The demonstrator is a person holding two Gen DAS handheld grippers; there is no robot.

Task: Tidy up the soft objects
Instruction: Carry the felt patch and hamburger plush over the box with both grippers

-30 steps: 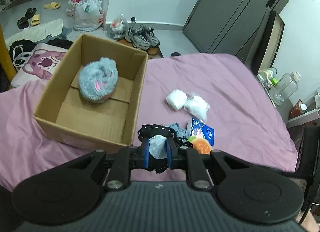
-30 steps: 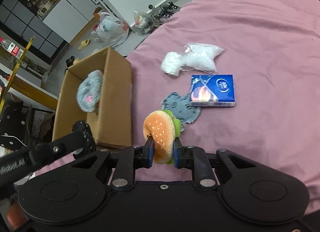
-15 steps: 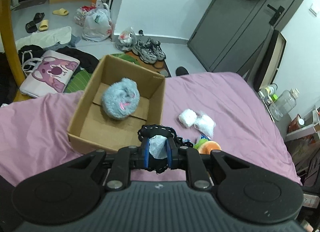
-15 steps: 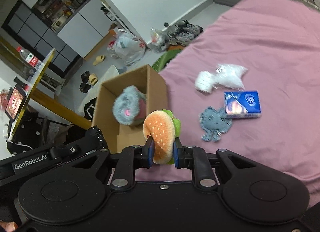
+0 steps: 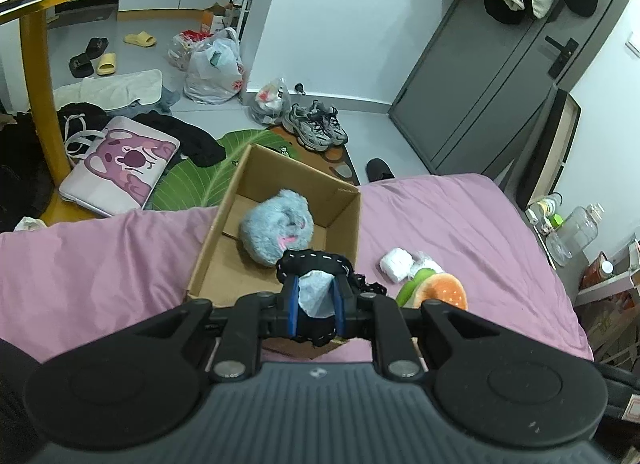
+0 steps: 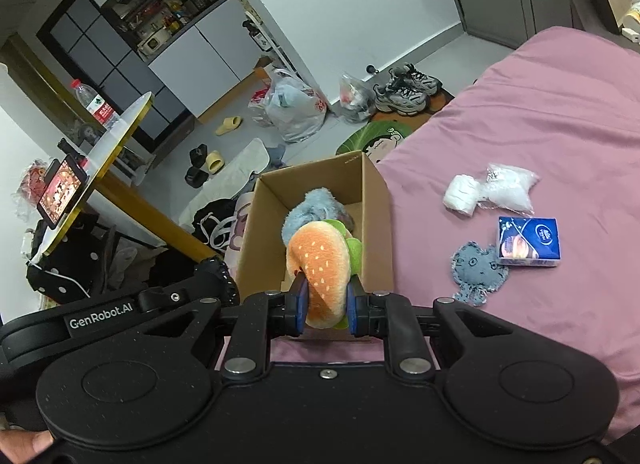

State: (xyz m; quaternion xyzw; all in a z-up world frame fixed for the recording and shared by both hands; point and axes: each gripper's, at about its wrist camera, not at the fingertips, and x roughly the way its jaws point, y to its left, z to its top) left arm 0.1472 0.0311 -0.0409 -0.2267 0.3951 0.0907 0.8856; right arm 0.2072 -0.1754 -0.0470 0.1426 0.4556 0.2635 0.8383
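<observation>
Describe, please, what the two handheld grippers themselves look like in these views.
Both are matte black plastic. The left gripper and right gripper each have two fingers with blue pads, silver pivot bolts and round discs either side. In the right wrist view, the left gripper's side reads "GenRobot.AI" in white. No cables or sleeves are visible.

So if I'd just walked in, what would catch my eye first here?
Probably the plush hamburger clamped in the right gripper, held over the open cardboard box on the pink bed. A fluffy blue-grey toy already sits in the box, and the left gripper pinches a black-trimmed cloth.
</observation>
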